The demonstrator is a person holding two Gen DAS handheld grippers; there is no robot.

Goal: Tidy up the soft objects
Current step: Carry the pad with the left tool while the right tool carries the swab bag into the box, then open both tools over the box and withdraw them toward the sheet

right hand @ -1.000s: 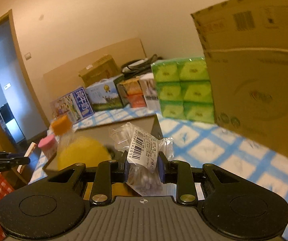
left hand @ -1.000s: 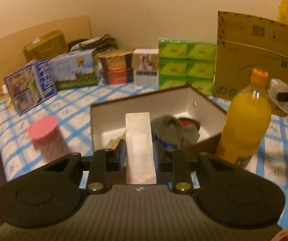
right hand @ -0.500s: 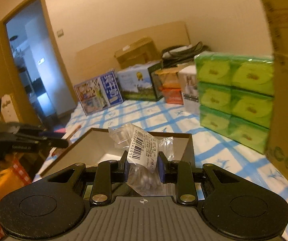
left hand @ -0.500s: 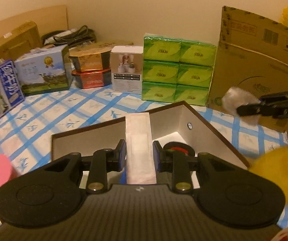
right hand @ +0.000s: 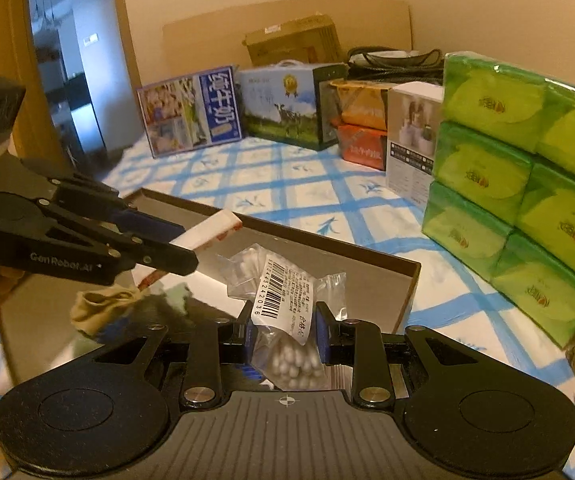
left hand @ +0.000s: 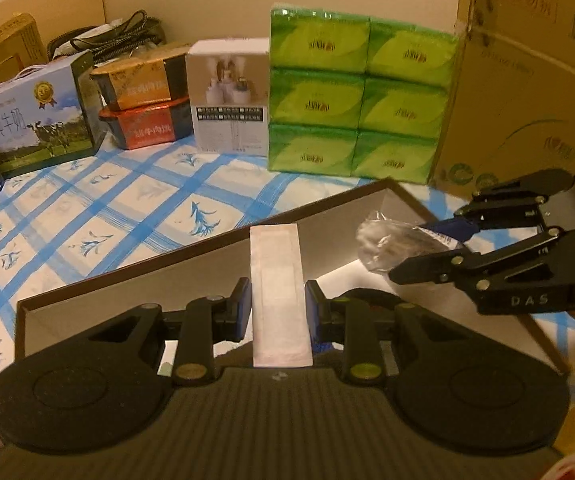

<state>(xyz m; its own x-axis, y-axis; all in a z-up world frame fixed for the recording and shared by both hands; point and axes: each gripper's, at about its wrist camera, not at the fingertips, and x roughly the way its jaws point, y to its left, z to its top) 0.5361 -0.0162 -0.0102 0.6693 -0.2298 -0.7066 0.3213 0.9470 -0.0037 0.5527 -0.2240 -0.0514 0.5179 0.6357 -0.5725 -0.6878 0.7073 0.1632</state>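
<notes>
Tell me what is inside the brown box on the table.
Inside the brown box, a beige sock and something dark beside it show in the right wrist view. The grippers and what they hold cover the rest of the floor.

Green tissue packs [left hand: 361, 102]: six, stacked three high in two columns. Milk cartons [right hand: 283, 106]: two; stacked food tubs [left hand: 143, 104]: two; white carton [left hand: 229, 96]: one. Open brown box [left hand: 207, 256]: one; claws: two, left claw [left hand: 278, 308] and right claw [right hand: 283, 340].

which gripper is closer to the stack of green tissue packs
Right. The right gripper, with its clear bag of cotton swabs, is over the box's side nearest the green tissue packs; the left gripper, holding a flat white packet, sits farther back.
</notes>
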